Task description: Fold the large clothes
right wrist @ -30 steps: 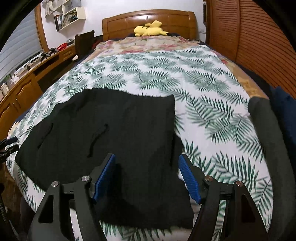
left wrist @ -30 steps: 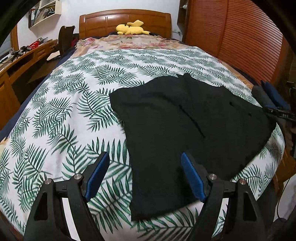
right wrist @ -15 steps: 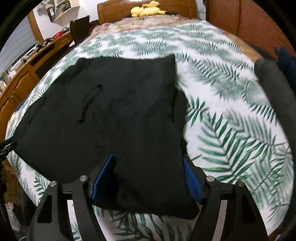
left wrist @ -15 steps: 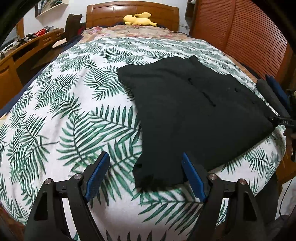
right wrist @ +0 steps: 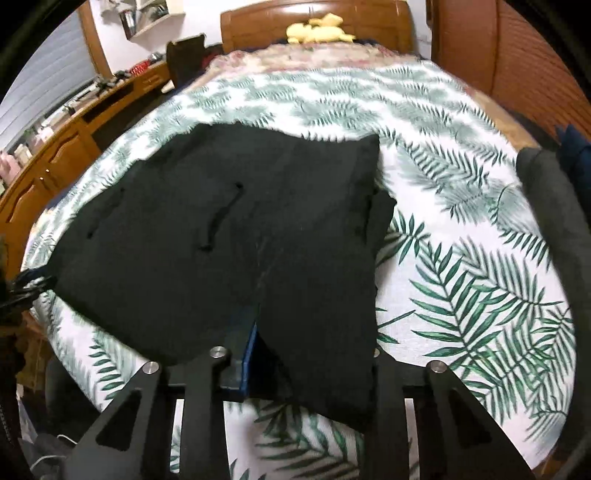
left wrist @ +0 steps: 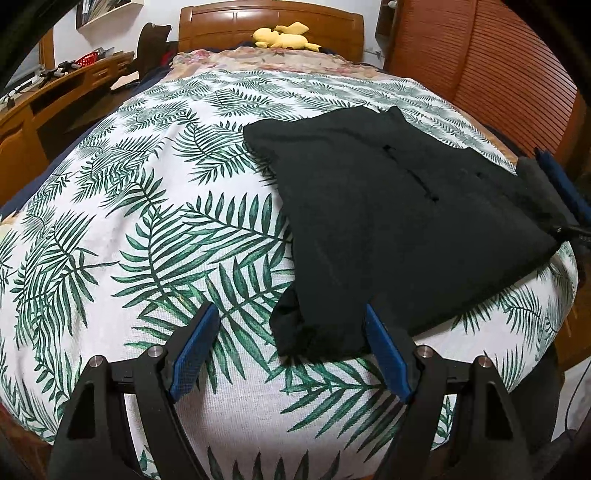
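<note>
A large black garment (left wrist: 399, 221) lies spread on the bed with the palm-leaf cover (left wrist: 147, 229). In the left wrist view my left gripper (left wrist: 291, 347) is open, its blue pads on either side of the garment's near left corner, low over the bed. In the right wrist view my right gripper (right wrist: 295, 354) has closed most of the way over the near right edge of the same garment (right wrist: 229, 229). The cloth drapes over the jaws and hides the right pad; only the left blue pad (right wrist: 247, 354) shows.
A wooden headboard (left wrist: 269, 22) with a yellow plush toy (left wrist: 284, 35) is at the far end. A wooden desk (left wrist: 44, 107) runs along the left. A wooden slatted wall (left wrist: 498, 66) is on the right. Dark folded clothes (right wrist: 550, 206) lie at the bed's right edge.
Both grippers dropped toward the bed's near edge. The left now straddles the garment's near corner. The right closed its jaws over the garment's near edge, and the cloth bunched there.
</note>
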`<state>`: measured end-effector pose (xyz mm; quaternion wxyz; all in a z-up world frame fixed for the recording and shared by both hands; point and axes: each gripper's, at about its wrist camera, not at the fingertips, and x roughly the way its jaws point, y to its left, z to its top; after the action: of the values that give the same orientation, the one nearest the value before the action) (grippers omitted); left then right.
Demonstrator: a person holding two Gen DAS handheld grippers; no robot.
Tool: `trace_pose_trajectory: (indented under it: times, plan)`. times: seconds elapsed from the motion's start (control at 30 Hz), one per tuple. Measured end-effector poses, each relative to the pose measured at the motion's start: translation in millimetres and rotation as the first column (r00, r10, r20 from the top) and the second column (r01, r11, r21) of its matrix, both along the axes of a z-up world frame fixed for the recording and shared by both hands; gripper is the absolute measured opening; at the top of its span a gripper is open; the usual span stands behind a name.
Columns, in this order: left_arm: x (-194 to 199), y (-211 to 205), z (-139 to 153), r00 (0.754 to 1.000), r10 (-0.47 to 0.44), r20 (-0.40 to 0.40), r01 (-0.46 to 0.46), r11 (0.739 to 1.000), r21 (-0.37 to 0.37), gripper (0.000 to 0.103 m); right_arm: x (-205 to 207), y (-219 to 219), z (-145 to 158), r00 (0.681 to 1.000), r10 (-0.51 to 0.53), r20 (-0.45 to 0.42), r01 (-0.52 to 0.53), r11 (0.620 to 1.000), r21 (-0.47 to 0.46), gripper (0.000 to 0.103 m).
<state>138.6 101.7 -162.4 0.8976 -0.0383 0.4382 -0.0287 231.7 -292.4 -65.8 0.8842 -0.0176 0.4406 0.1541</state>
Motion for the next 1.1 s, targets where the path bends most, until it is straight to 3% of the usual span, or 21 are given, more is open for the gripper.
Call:
trace_pose_trajectory:
  times: [0.1,0.2,0.33,0.5,0.57,0.63,0.9,1.1]
  plan:
    - [0,1,0,1.000,0.000,0.001,0.000,1.000,-0.002,0.080,-15,-6,16,0.999,0.014,0.045,-0.015,1.000,0.014,0.032]
    - [-1,0,3,1.000,-0.018,0.003,0.018,1.000,-0.026,0.079,-30,-9,23,0.998,0.021,0.067,-0.019,0.999,-0.030,0.032]
    - [-1,-6,6,0.997,-0.070,0.014,0.071,0.994,-0.078,0.060,-32,-26,10,0.999,-0.014,0.039,0.015,0.999,-0.029,0.033]
    - [1,-18,5,0.994,-0.108,0.006,0.108,0.991,-0.084,0.035,-21,-24,-9,0.999,-0.046,0.019,0.046,0.998,-0.046,0.036]
    - [-1,-18,7,0.993,-0.114,0.004,0.114,0.989,-0.100,0.018,-16,-22,-14,0.998,-0.052,0.021,0.053,0.997,-0.060,0.038]
    - [-4,-19,12,0.993,-0.119,0.012,0.119,0.986,-0.114,0.011,-9,-22,-17,0.998,-0.053,0.022,0.054,0.997,-0.052,0.038]
    - [-37,-25,38,0.990,-0.130,0.045,0.135,0.984,-0.117,0.008,-32,-33,-7,1.000,-0.028,-0.013,0.027,0.999,-0.018,0.039]
    - [-42,-29,25,0.993,-0.118,0.013,0.119,0.989,-0.091,0.008,-32,-32,-2,0.998,-0.060,-0.009,0.059,0.997,-0.055,0.055]
